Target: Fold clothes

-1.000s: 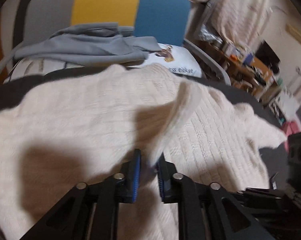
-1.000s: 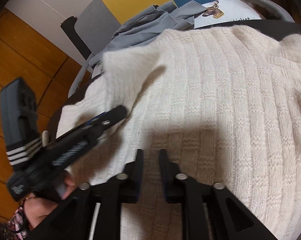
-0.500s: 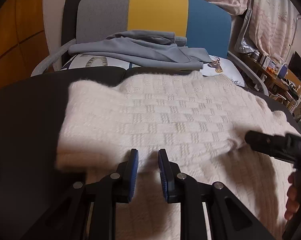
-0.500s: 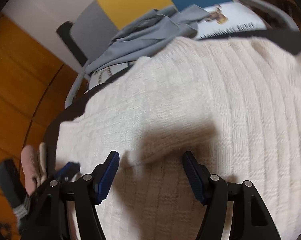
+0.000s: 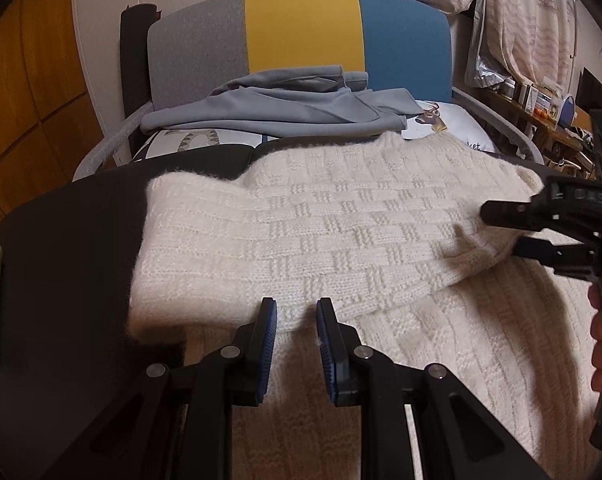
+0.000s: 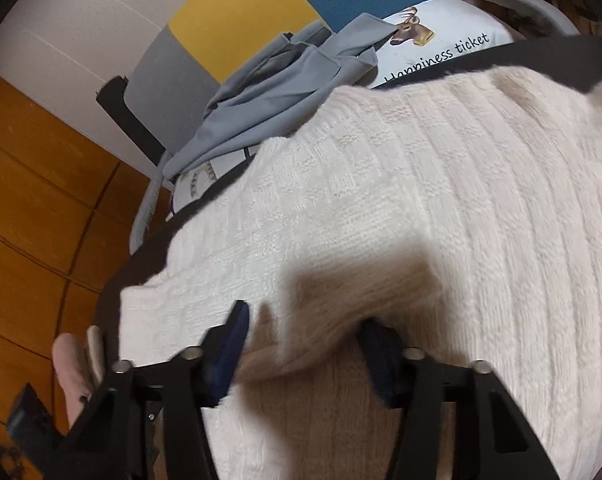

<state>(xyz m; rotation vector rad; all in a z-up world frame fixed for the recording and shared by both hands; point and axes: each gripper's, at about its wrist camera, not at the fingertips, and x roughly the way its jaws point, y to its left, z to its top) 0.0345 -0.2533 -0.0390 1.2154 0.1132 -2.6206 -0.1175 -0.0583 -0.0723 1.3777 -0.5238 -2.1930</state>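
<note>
Cream knit sweater [image 5: 341,240] spread over dark table [image 5: 69,248], filling the area ahead of and beneath both grippers; one layer folded across the top, its free edge running just ahead of both sets of fingertips. Beyond it: chair [image 5: 301,32] with grey/yellow/blue back, grey garment [image 5: 277,108] heaped on the seat, deer-print cushion [image 6: 441,40] under that. Left gripper [image 5: 296,320]: jaws a narrow gap apart, nothing between them, tips at the folded edge. Right gripper [image 6: 305,328]: jaws spread wide, folded edge sitting between the fingers, not pinched; frame is blurred there.
</note>
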